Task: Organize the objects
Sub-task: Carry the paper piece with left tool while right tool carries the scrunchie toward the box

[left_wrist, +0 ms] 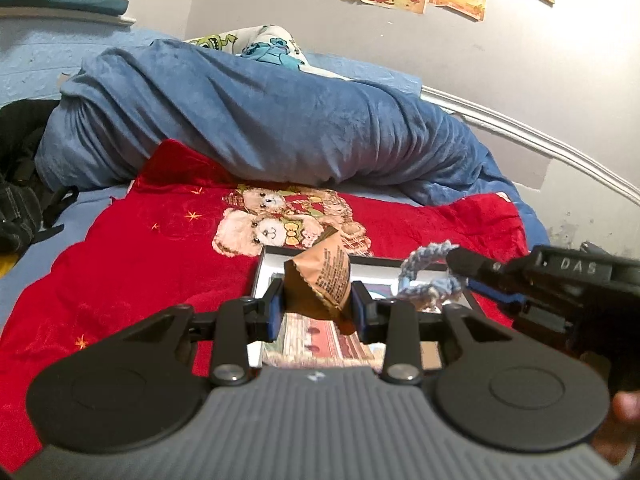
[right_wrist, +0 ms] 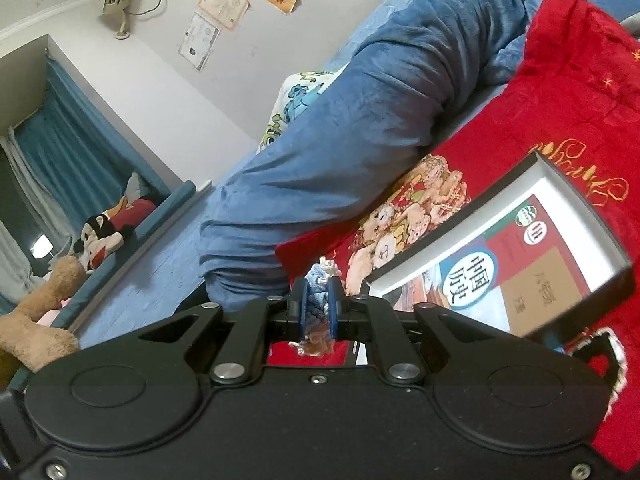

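While my left gripper (left_wrist: 318, 304) clamps a crinkled brown foil snack packet (left_wrist: 320, 280) above the shallow black-rimmed box (left_wrist: 258, 276) holding a history textbook (right_wrist: 496, 280), my right gripper (right_wrist: 318, 306) pinches a blue-and-white braided yarn piece (right_wrist: 318, 280). Both sit over the red teddy-bear blanket (left_wrist: 132, 248).

A rumpled blue duvet (left_wrist: 256, 120) lies behind the red bear-print blanket (left_wrist: 132, 248).
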The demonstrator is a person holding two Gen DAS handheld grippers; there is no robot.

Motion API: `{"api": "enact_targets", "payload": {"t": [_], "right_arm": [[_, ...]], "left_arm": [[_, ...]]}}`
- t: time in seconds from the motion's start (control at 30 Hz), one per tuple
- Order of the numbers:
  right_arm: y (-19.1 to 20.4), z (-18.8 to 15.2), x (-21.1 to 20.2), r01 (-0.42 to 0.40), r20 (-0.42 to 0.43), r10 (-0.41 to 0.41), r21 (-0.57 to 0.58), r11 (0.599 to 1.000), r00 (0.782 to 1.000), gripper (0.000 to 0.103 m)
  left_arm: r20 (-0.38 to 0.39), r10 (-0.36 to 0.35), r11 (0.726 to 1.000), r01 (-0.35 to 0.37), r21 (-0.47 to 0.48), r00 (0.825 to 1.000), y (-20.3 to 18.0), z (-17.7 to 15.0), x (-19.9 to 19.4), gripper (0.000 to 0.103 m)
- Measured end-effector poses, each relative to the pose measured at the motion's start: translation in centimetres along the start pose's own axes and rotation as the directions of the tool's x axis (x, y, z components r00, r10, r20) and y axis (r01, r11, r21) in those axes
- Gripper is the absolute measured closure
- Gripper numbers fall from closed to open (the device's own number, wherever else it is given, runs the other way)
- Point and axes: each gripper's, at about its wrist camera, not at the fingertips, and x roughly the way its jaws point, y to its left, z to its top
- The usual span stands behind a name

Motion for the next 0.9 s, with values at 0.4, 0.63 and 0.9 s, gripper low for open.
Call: {"api": "enact_targets", "payload": {"t": [0.4, 0.63, 0.9], "right_arm": [[-0.4, 0.5, 4.8, 0.023, -0.029, -0.026, -0.101, 0.995, 0.999, 0.092], [-2.0, 0.1, 7.2, 0.041, -0.049, -0.045, -0.072, 0.997, 0.998, 0.092], [-4.1, -0.7, 8.2, 0.074, -0.077, -0.075, -0.01, 0.997, 0.994, 0.092]], "left_arm": [[0.004, 0.028, 1.0, -0.028, 0.004, 1.0, -0.2, 1.7, 6.6, 0.065], [-0.058, 0.023, 0.998, -0.027, -0.053, 0.998, 1.7, 0.0, 9.0, 0.064], [-0.09, 0.024, 0.999, -0.027, -0.031, 0.996, 1.8, -1.3, 9.9, 0.064]]}}
